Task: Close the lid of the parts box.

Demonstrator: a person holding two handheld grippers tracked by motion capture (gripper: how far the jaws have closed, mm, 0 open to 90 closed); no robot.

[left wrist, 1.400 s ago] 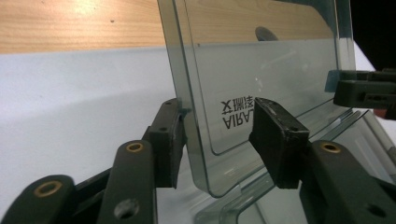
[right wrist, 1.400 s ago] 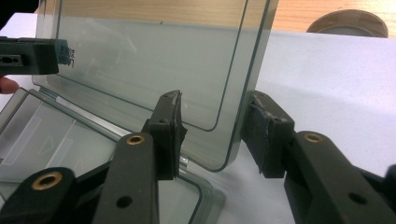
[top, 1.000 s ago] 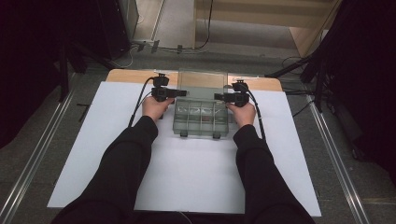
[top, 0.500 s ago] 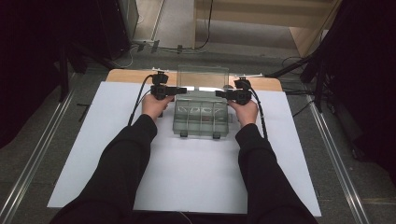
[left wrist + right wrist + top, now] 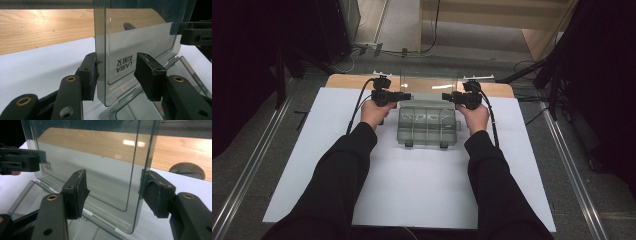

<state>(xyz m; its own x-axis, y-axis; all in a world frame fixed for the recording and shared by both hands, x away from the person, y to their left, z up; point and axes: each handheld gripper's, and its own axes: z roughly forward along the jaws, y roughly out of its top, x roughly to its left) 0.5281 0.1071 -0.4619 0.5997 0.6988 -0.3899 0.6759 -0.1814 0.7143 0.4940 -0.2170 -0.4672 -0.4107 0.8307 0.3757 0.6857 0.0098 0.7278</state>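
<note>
Lid [image 5: 428, 86] of clear box [image 5: 428, 127] stands upright at mid-table, hinged at box's far edge, box on white sheet [image 5: 422, 195]. Your left gripper [image 5: 404, 96] straddles lid's left edge: one pad touching, other apart, no clamp. Your right gripper [image 5: 446, 96] straddles right edge, jaws just widened, pads off lid.

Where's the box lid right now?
In the high view the clear lid stands upright at the far edge of the compartment box, mid-table, between the left gripper and right gripper, whose jaws straddle its side edges.
</note>
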